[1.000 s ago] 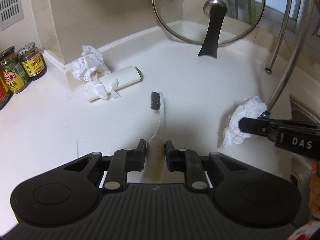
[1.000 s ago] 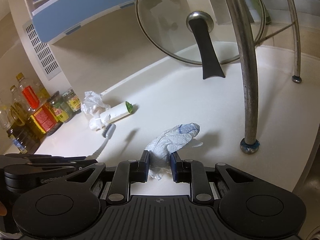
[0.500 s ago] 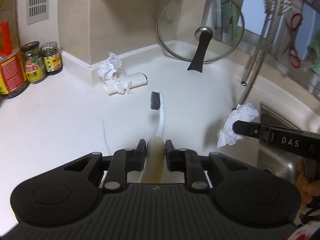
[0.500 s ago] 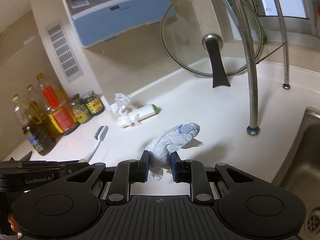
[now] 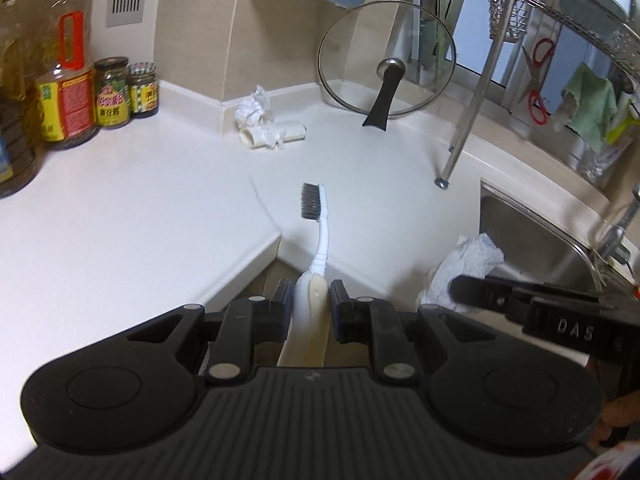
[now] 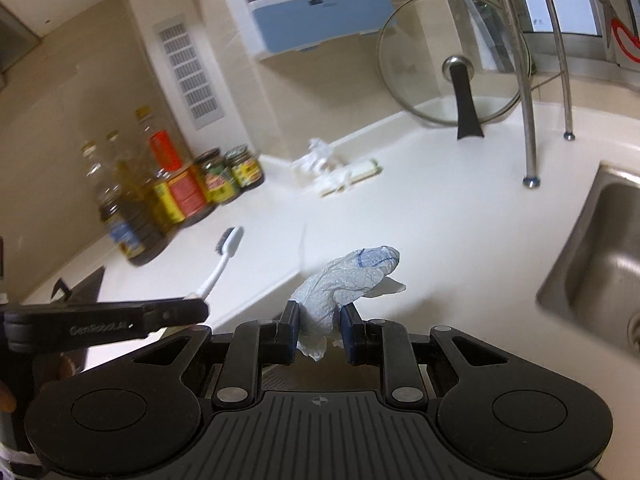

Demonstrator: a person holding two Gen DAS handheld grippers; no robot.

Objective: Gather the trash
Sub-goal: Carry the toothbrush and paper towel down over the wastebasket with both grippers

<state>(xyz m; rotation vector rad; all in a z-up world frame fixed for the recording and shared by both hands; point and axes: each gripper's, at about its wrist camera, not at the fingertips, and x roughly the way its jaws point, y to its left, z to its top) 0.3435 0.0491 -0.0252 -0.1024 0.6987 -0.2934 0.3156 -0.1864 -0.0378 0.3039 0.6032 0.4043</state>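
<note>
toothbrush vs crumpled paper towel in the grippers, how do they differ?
The toothbrush is rigid, long and white with dark bristles; the paper towel is soft, crumpled and has a blue line. The left gripper clamps the toothbrush's handle; the right gripper pinches the towel. Both are held off the counter.

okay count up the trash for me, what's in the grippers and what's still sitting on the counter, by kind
Toothbrush, in the left gripper: 1
Crumpled paper towel, in the right gripper: 1
Crumpled tissue wad, on the counter: 1
White tube wrapped in scraps, on the counter: 1
Total: 4
</note>
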